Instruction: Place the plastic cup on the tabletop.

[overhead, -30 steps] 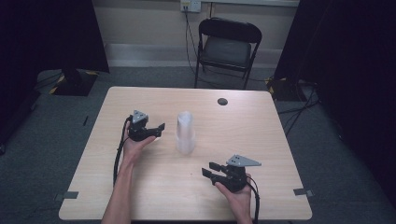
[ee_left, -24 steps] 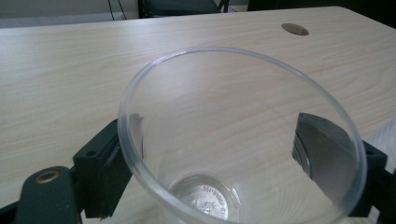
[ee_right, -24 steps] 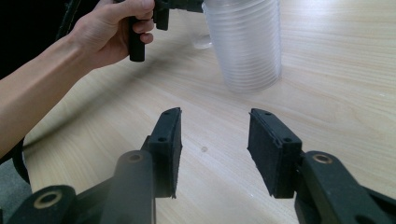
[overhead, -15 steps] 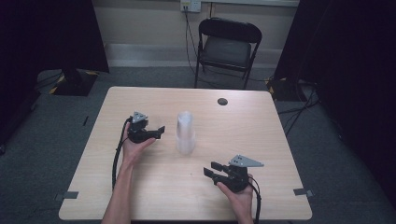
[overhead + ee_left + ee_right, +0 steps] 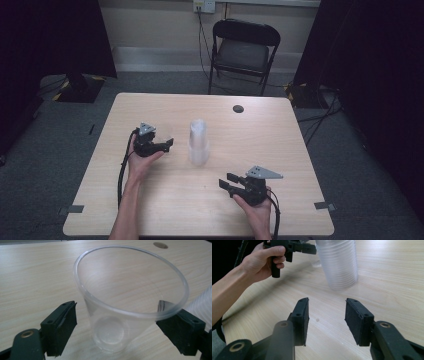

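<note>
A single clear plastic cup (image 5: 130, 285) stands upright on the wooden table (image 5: 280, 145), between the jaws of my left gripper (image 5: 116, 307). The jaws have just been closing. The left pad (image 5: 66, 322) still stands a little apart from the cup's wall, and the right pad sits behind the rim. Just right of that gripper (image 5: 167, 144) is a tall upside-down stack of clear cups (image 5: 198, 142). My right gripper (image 5: 227, 181) rests near the front right of the table. In its own view this gripper (image 5: 327, 320) is open and holds nothing, and it faces the stack (image 5: 338, 262).
A small dark round disc (image 5: 238, 108) lies near the table's far edge. A black folding chair (image 5: 243, 47) stands behind the table. A cable (image 5: 121, 170) trails from the left gripper along the forearm. Bare tabletop lies between the stack and the right gripper.
The left hand has shifted slightly toward the near edge. The right gripper and the stack of cups have not moved.
</note>
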Motion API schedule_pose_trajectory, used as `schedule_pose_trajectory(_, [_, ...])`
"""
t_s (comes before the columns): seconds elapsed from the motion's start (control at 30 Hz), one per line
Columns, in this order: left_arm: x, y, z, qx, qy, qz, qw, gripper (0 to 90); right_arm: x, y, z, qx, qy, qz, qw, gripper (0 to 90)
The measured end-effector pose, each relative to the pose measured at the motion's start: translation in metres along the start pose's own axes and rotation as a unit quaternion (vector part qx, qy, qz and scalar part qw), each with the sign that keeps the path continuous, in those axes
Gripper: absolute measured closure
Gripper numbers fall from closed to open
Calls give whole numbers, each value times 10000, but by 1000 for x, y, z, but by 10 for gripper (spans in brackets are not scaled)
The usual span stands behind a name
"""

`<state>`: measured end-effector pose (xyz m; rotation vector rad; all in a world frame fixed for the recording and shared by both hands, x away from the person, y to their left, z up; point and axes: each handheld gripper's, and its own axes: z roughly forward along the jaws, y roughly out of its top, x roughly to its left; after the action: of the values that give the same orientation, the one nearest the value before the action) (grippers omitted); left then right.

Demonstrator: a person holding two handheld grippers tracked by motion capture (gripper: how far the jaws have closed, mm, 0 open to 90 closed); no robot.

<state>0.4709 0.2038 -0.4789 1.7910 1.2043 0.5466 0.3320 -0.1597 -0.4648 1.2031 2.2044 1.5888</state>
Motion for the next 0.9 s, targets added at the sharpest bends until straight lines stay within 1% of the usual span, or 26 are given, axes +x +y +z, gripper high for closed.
schedule_pose_trajectory(0.07, [-1,-3,-3,-33,17,1,10000,167,0,0,0,-11,1,10,10000,543])
schedule_pose_trajectory(0.1, [-1,-4,-4,-26,99,7,9999,167,0,0,-1,-8,-4,2,10000,543])
schedule_pose_trajectory(0.13, [-1,-6,-6,-52,116,-65,9999,168,0,0,-1,-15,-6,1,10000,543])
schedule_pose_trajectory(0.17, [-1,-8,-8,-29,58,-116,9999,168,-1,0,-2,-19,-7,6,10000,543])
schedule_pose_trajectory(0.2, [-1,-8,-9,40,91,-124,9999,168,-1,0,-2,-28,-17,10,10000,543])
schedule_pose_trajectory(0.23, [-2,-8,-11,115,138,-68,9998,168,-2,0,-2,-31,-19,18,10000,543])
schedule_pose_trajectory(0.3, [-5,-8,-17,-58,81,-42,9999,168,-2,0,-3,-30,-27,17,10000,544])
schedule_pose_trajectory(0.37, [-7,-8,-22,-99,73,-50,9999,168,-2,0,-3,-39,-32,32,10000,544])
schedule_pose_trajectory(0.47, [-9,-11,-28,-108,98,-88,9999,167,-2,0,-4,-48,-49,20,10000,544])
schedule_pose_trajectory(0.53, [-11,-13,-32,-19,152,-179,9997,169,-3,-1,-5,-39,-70,36,10000,544])
schedule_pose_trajectory(0.57, [-13,-13,-34,-34,181,-170,9997,176,-4,-2,-5,-37,-81,55,9999,543])
schedule_pose_trajectory(0.6, [-14,-15,-37,-89,172,-165,9997,182,-5,-2,-6,-41,-96,64,9999,544])
schedule_pose_trajectory(0.63, [-16,-16,-41,-100,121,-167,9997,182,-5,-3,-7,-30,-106,67,9999,544])
schedule_pose_trajectory(0.7, [-17,-16,-42,-120,117,-161,9997,180,-6,-4,-8,-27,-132,66,9999,543])
schedule_pose_trajectory(0.73, [-21,-19,-49,-185,91,-78,9998,180,-7,-5,-9,-29,-137,86,9999,543])
schedule_pose_trajectory(0.77, [-21,-19,-49,-185,91,-78,9998,180,-7,-5,-9,-29,-137,86,9999,543])
schedule_pose_trajectory(0.83, [-26,-22,-54,-112,63,8,9999,180,-10,-6,-13,-65,-179,103,9998,543])
schedule_pose_trajectory(0.87, [-28,-24,-56,-140,99,35,9998,183,-10,-6,-13,-62,-193,106,9997,543])
schedule_pose_trajectory(0.9, [-28,-26,-59,-148,121,-8,9998,187,-11,-6,-14,-53,-210,118,9997,543])
